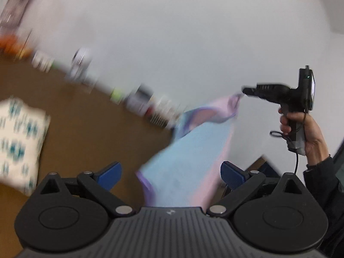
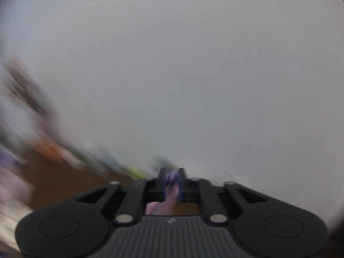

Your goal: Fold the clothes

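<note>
Closest in the left wrist view, the left tongs (image 1: 171, 173) stand spread wide, blue pads apart, with nothing pinched between them. A pastel garment (image 1: 189, 150), light blue with pink and lilac edges, hangs in the air just past them, running from about 6 o'clock up toward 2 o'clock. Its top corner is pinched in the right tongs (image 1: 244, 91), which a person's hand (image 1: 301, 129) in a dark sleeve holds up at 3 o'clock; a thin cable dangles from the handle.

From the right wrist view, the right tongs (image 2: 172, 178) are shut tight on a bunch of that same pink and lilac cloth (image 2: 169, 193), which trails down behind the pads.

At 9 o'clock a white folded cloth with teal print (image 1: 19, 144) lies on the brown surface (image 1: 86, 129). Farther back, along the surface's far edge, sits a row of small items too blurred to name, and behind them a plain pale wall (image 1: 193, 32).
</note>
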`<state>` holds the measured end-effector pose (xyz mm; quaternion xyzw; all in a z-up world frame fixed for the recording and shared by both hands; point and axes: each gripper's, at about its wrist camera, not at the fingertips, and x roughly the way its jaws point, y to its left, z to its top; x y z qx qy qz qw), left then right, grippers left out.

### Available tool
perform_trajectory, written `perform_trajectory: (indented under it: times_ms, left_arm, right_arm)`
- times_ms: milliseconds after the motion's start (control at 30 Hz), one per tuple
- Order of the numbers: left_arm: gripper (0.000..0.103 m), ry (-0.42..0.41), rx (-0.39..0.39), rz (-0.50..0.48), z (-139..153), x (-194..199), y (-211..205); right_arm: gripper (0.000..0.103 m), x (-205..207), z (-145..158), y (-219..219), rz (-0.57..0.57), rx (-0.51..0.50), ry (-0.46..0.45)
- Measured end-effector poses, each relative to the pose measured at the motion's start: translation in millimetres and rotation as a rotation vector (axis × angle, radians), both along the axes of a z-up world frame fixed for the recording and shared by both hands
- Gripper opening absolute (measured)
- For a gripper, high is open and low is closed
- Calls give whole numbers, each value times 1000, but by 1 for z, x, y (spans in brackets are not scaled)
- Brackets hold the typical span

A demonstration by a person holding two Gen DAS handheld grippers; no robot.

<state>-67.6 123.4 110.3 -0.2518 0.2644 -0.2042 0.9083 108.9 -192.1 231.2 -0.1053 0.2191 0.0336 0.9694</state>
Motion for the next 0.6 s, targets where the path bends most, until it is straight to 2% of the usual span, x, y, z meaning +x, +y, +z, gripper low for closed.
perform_trajectory:
  times_ms: [33, 67, 100, 167, 233, 333, 400, 467, 533, 567, 600]
  left_arm:
    - [100, 26, 11, 6, -10, -3, 1]
    - [100, 52, 22, 12, -19, -7, 3]
    - [100, 78, 34, 17, -29, -10, 4]
    - [100, 130, 56, 29, -48, -17, 7]
    - [100, 166, 59, 77, -58, -25, 17]
    - [99, 217, 61, 155, -73, -36, 33]
    - [99, 222, 56, 208, -72, -44, 45]
    - [99, 213, 68, 242, -67, -55, 54]
    - [99, 201, 78, 266, -64, -63, 58]
    - [99, 200, 82, 267, -62, -68, 58]
    - [99, 200, 84, 262, -62, -72, 58]
  right_arm:
    - [18, -2, -26, -1, -24, -47, 31]
    - [21, -12, -49, -1, 18, -48, 61]
    - [36, -24, -72, 1, 71, -38, 93]
    - [53, -59, -110, 17, 251, 26, 170]
    - [53, -93, -145, 38, 443, 79, 245]
    - [53, -141, -179, 86, 707, 77, 301]
    - [53, -162, -190, 124, 831, -17, 294]
    - [53, -174, -204, 151, 943, -181, 227]
    - [52, -172, -214, 171, 977, -309, 190]
    - [49, -167, -215, 176, 978, -339, 201]
    - [41, -161, -218, 183, 984, -360, 219]
